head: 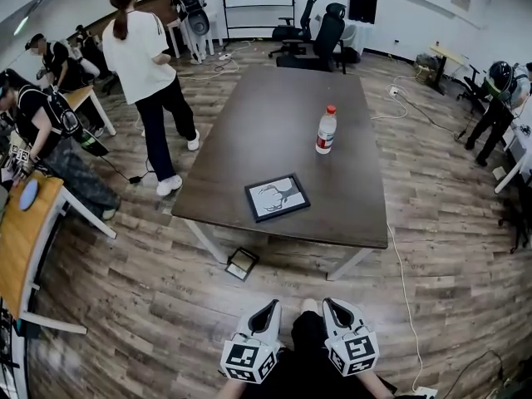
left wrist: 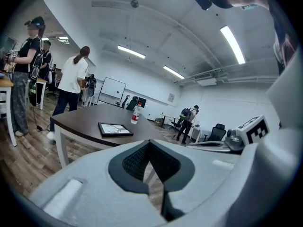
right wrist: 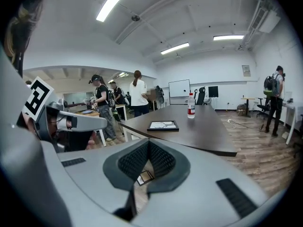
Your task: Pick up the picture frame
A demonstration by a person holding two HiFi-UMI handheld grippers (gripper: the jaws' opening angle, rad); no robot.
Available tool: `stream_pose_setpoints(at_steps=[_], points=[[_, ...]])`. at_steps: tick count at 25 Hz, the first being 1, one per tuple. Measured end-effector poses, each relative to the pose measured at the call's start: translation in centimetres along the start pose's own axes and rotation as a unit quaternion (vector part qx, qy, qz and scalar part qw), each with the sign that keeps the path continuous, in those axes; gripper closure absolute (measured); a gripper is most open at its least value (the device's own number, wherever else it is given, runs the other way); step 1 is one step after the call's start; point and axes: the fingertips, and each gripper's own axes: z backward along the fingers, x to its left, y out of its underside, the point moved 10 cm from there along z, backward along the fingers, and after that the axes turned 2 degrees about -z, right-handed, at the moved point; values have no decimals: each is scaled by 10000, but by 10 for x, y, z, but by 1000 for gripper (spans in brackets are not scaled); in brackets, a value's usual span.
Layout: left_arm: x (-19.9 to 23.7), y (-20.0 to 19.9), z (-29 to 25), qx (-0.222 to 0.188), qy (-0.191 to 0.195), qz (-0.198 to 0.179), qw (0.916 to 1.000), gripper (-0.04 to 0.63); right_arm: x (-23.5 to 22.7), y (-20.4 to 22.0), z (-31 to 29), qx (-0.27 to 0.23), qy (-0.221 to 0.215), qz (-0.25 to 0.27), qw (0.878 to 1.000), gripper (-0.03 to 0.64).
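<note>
The frame (head: 277,197) lies flat on the table (head: 283,115), near its near edge, black-rimmed, with a dark branching drawing on white. It is well apart from both grippers.

The left gripper (head: 266,316) and right gripper (head: 336,312) are held low and close to the person's body at the bottom of the head view, side by side. They point toward the table, and their marker cubes face up. Each has its jaws pressed together with nothing between them.

A bottle (head: 326,130) stands upright farther along the table, with a red cap and a red label whose print is too small to read.

Only the head view and the right gripper view show a second frame (head: 242,263) on the floor below the table's edge. In the right gripper view it appears just beyond the closed tips. The left gripper view takes in the right gripper's cube at its right side. A person (head: 145,56) in a white top stands beside the table.
</note>
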Motion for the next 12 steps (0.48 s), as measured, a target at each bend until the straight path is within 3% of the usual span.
stream_pose_setpoints(at_steps=[3,7,12], points=[[11,-5,-11,-51,-5,106,9999,588,-11,-6,-21,-31,-114,-312,9994,609],[27,-13,-38,-88,-297,131,9994,588,-36,-23,-60,-35,-288,-139,9995,609],[44,-35,-81,-364,-327,543,9973,588,-86,-47,-116,19,-516,-291,9982,609]])
